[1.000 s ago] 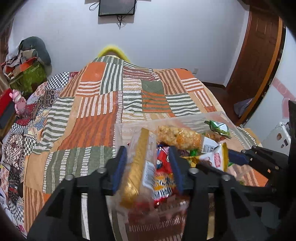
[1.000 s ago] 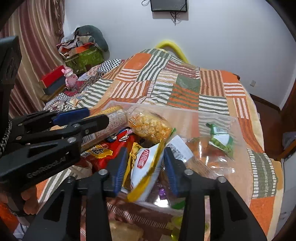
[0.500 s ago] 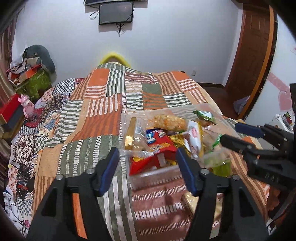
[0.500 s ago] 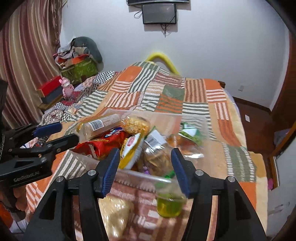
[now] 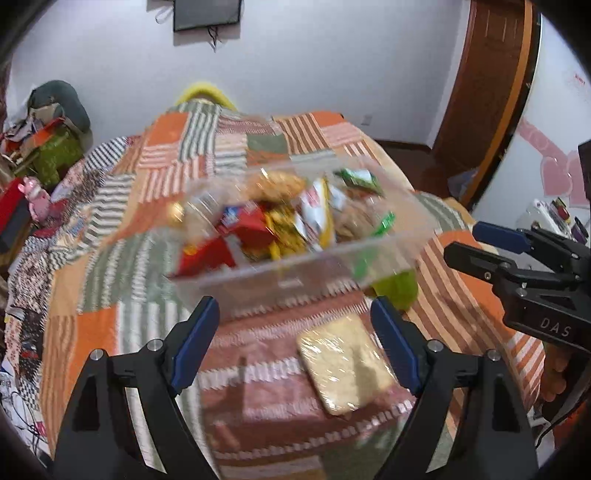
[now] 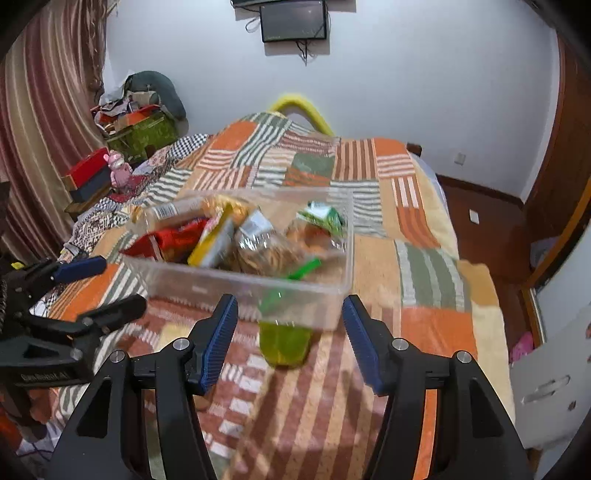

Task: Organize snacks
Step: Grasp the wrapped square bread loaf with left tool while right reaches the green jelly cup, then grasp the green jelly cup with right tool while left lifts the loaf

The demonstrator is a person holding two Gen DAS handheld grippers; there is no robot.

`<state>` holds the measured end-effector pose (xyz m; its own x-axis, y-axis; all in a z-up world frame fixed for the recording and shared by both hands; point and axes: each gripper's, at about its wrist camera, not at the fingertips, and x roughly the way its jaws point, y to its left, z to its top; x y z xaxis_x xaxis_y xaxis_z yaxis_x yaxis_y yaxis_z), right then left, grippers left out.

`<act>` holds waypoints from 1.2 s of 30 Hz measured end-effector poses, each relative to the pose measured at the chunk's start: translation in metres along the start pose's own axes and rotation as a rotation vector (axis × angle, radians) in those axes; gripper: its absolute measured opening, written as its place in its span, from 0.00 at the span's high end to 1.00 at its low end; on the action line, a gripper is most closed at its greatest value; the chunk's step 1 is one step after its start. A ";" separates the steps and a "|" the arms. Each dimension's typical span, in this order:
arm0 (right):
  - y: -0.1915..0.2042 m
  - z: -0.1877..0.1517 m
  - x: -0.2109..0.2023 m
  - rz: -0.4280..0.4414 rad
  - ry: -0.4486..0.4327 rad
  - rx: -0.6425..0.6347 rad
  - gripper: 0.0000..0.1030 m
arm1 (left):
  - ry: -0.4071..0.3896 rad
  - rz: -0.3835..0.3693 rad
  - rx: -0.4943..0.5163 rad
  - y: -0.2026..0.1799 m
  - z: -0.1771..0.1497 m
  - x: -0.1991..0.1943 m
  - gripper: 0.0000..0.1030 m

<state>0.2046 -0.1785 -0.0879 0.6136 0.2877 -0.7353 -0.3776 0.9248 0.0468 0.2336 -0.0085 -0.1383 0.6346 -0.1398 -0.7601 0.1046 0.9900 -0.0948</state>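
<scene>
Holding crinkly snack packets (image 5: 280,221), clear rectangular tub (image 6: 240,286) on quilt (image 6: 424,266).

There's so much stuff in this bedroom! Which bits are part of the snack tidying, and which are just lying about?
Part of the job: clear box of snack packets; wrapped biscuit pack; green cup.

Just lying about: pink toy; red box; wall screen; clothes pile.
</scene>
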 end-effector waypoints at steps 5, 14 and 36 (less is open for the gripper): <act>-0.009 -0.013 0.006 0.008 0.027 0.012 0.46 | 0.077 -0.023 0.000 -0.013 -0.014 0.027 0.18; -0.015 -0.028 0.032 0.031 0.100 0.035 0.46 | 0.150 -0.069 -0.010 -0.012 -0.036 0.062 0.18; -0.001 -0.031 0.064 0.076 0.183 0.019 0.55 | 0.115 -0.044 0.000 0.009 -0.038 0.073 0.46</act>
<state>0.2226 -0.1687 -0.1558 0.4473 0.3085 -0.8395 -0.4039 0.9071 0.1181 0.2519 -0.0089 -0.2187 0.5375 -0.1800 -0.8238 0.1300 0.9830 -0.1299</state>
